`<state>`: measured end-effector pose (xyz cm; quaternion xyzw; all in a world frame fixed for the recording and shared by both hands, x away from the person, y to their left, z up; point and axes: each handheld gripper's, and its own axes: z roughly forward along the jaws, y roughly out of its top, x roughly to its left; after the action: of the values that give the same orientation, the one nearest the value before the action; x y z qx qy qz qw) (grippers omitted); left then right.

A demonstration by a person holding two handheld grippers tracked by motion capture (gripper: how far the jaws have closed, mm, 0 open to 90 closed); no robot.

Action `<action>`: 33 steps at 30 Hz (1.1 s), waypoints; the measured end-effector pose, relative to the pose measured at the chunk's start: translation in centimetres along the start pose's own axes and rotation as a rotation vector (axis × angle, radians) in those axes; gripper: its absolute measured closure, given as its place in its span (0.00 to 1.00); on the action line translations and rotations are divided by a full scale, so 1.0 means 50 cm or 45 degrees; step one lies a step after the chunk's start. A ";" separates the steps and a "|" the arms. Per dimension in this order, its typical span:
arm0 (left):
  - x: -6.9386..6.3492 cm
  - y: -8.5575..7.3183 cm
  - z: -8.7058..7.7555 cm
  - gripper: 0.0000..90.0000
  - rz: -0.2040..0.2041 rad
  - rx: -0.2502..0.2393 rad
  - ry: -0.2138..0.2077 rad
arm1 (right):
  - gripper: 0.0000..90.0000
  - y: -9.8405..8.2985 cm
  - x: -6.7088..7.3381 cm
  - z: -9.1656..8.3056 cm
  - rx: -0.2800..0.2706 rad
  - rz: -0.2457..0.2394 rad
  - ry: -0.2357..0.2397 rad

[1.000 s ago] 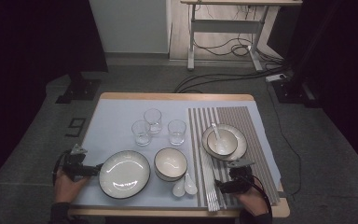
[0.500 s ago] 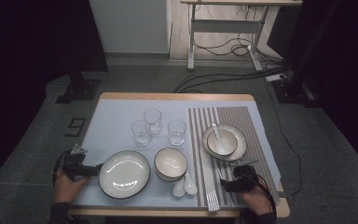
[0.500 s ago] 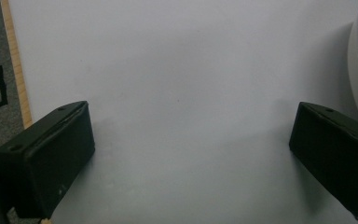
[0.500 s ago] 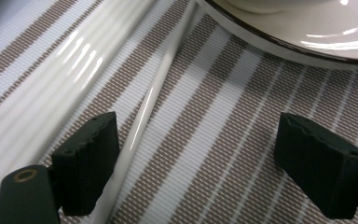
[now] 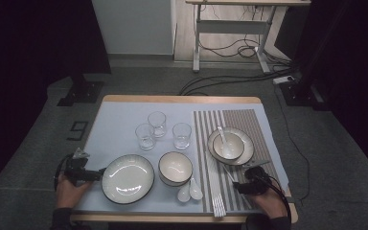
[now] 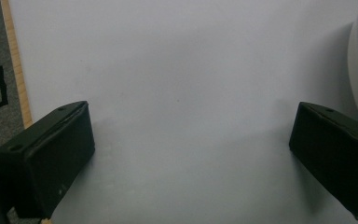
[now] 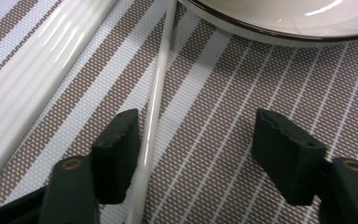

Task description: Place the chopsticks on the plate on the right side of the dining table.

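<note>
My right gripper (image 7: 193, 123) hovers low over the striped placemat (image 7: 223, 154), jaws open and just now closing. A thin white chopstick (image 7: 156, 93) lies between them, close against the left jaw, with the right jaw well clear of it. In the high view this gripper (image 5: 235, 185) is at the front right, below the plate (image 5: 249, 148) that carries a bowl and spoon. My left gripper (image 6: 191, 112) stands wide open over bare blue mat, with nothing between its jaws. It (image 5: 97, 173) points at the left rim of the large plate (image 5: 127, 178).
Three glasses (image 5: 157, 123) stand mid-table. A bowl (image 5: 175, 167) and two white spoons (image 5: 189, 191) sit at the front centre. A bundle of white chopsticks (image 5: 216, 194) lies along the placemat's left side. The table's front edge (image 5: 172, 218) is close to both hands.
The right hand has shifted slightly over the striped placemat. The left hand and the dishes have stayed put.
</note>
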<state>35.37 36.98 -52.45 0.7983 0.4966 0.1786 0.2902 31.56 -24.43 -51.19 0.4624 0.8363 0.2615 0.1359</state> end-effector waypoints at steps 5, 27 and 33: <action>0.000 0.000 0.000 0.00 0.000 0.000 0.000 | 0.43 0.004 -0.010 -0.005 0.046 -0.009 0.018; 0.000 0.000 0.000 0.00 0.002 0.001 0.000 | 0.69 0.062 -0.036 -0.011 0.510 -0.231 0.039; 0.000 0.000 0.000 0.00 0.002 -0.002 0.001 | 0.78 0.073 -0.039 -0.006 0.575 -0.266 0.032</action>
<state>35.38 36.99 -52.46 0.7984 0.4961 0.1794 0.2905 35.01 -24.57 -48.90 0.3889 0.9183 0.0583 0.0450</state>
